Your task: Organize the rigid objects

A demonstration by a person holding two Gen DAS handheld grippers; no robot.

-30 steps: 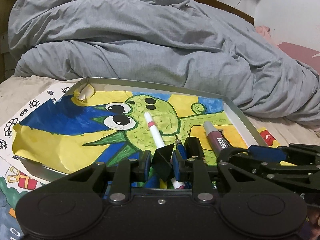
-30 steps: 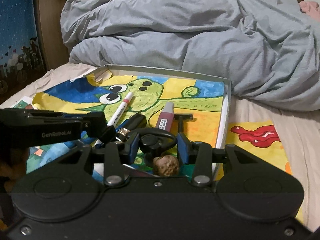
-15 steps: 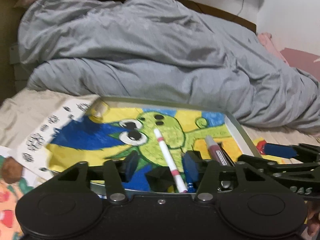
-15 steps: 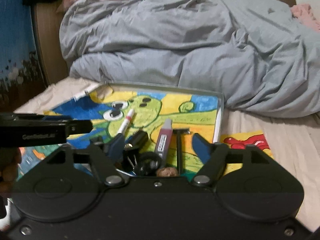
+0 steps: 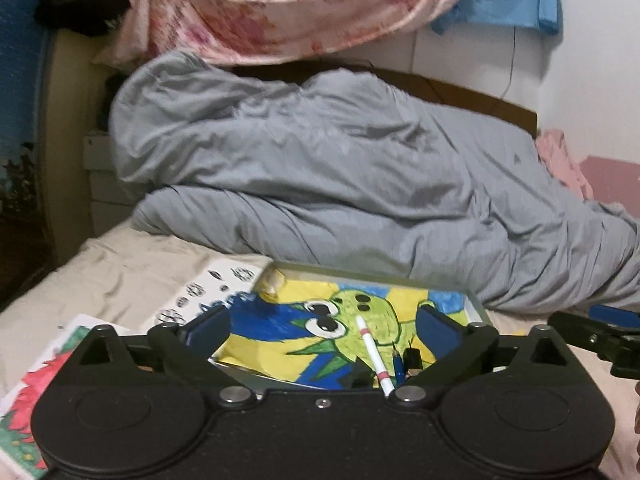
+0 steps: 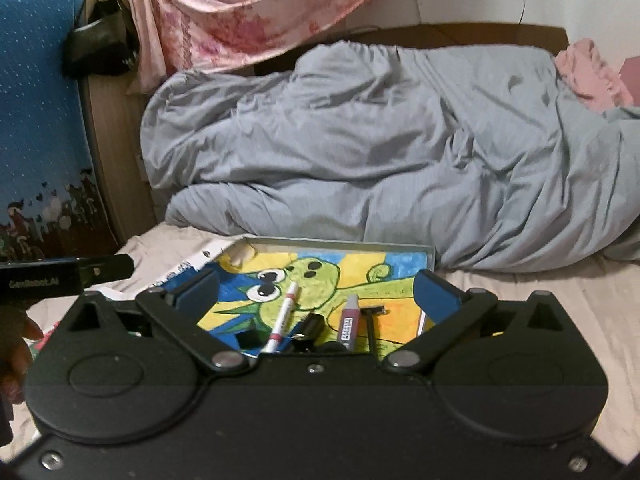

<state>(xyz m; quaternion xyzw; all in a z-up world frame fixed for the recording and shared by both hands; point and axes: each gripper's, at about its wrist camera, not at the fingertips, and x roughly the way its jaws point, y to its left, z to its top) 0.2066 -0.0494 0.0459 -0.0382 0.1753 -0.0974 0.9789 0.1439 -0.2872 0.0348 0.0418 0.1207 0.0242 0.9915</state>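
Observation:
A shallow grey tray (image 5: 360,271) (image 6: 340,242) lies on the bed, lined with a bright drawing of a green creature. In it lie a white pen with red bands (image 5: 372,350) (image 6: 284,316), a maroon marker (image 6: 349,322), a black razor (image 6: 372,320), a black clip (image 6: 246,338) and a blue pen (image 5: 397,364). My left gripper (image 5: 322,328) hovers above the tray's near edge, its jaws opening wide with nothing held between them. My right gripper (image 6: 316,290) hangs over the near end as well, jaws opening, nothing gripped.
A bunched grey duvet (image 5: 340,184) (image 6: 380,160) fills the bed behind the tray. Loose drawings (image 5: 36,380) lie on the sheet to the left. A hand (image 6: 16,344) shows at the left edge. Pink cloth (image 6: 240,12) hangs on the wall.
Both grippers went from nearly shut to wide open, letting small black objects go into the tray. Both rose and pulled back, so the tray looks smaller and lower.

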